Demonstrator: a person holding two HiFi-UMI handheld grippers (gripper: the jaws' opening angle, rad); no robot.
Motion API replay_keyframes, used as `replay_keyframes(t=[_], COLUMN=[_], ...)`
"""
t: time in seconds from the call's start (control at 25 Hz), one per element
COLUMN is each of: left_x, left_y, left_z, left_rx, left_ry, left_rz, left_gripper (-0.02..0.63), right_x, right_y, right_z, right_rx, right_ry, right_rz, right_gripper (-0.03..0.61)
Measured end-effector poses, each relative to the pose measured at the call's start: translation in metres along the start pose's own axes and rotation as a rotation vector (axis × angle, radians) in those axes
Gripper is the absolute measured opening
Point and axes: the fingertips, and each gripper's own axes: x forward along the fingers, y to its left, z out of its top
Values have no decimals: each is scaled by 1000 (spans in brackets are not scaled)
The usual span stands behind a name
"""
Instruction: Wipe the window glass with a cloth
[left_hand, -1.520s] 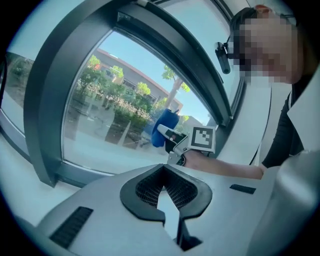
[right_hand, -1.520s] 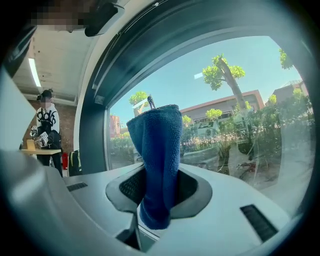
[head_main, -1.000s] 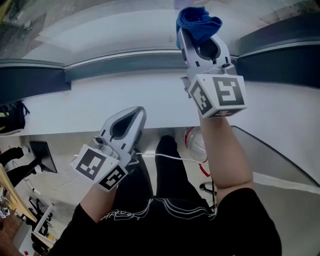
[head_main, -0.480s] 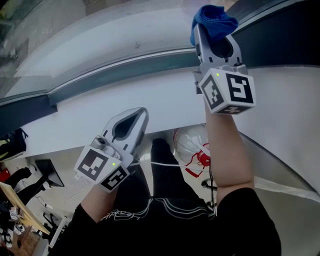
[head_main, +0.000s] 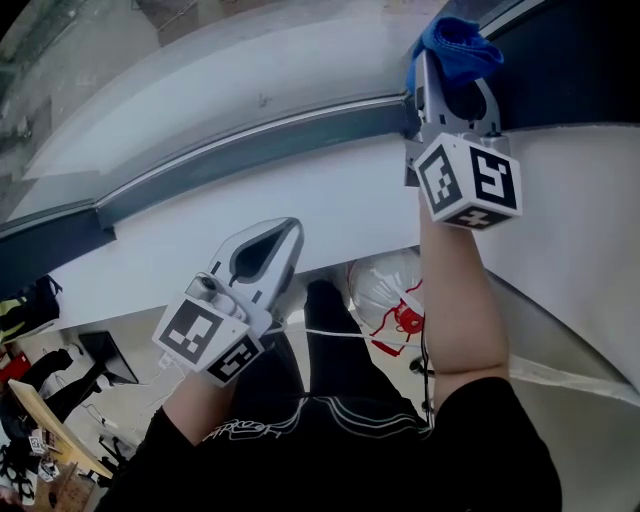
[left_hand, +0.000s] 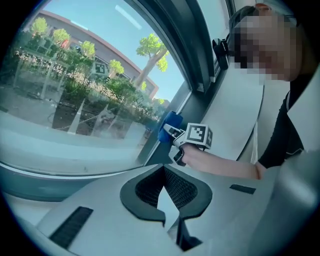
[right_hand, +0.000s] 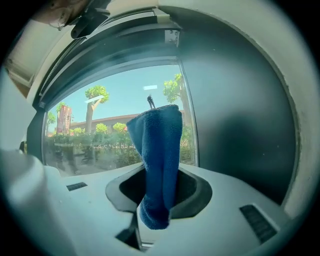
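The window glass (head_main: 200, 90) runs across the top of the head view above a dark frame rail (head_main: 250, 145) and a white sill (head_main: 330, 200). My right gripper (head_main: 452, 62) is raised at the glass's lower right corner, shut on a blue cloth (head_main: 455, 38). In the right gripper view the cloth (right_hand: 160, 150) hangs folded between the jaws, in front of the pane (right_hand: 110, 135) and beside the dark upright frame (right_hand: 235, 125). Whether it touches the glass I cannot tell. My left gripper (head_main: 283, 232) hangs low before the sill, shut with nothing in it, and sees the cloth (left_hand: 167, 126) from the side.
A white plastic bag with red print (head_main: 392, 290) lies under the sill, and a white cable (head_main: 340, 333) crosses the person's dark trousers. Dark clutter (head_main: 35, 300) sits on the floor at the left. Trees and buildings show outside (left_hand: 75, 85).
My right gripper has carried the cloth to the right along the bottom of the glass, toward the dark upright frame. The left gripper has hardly moved.
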Motion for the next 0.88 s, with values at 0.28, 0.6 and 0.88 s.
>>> replay_keyframes(t=[0.28,0.6,0.88], left_x=[-34,-120,-213], left_y=[10,59,111], left_z=[-2,0,-1], left_rx=[-11,-40,-91], left_ry=[-19,-64,-141], left_rz=[21,118,229], left_gripper=[5,5,5], right_x=[-4,6,4], right_y=[22,164,325], right_z=[12,-5,-17], right_rx=[-13,8,-17], right_ry=[-27,-7,34], right_rz=[-13,153,374], right_gripper=[94,94,94])
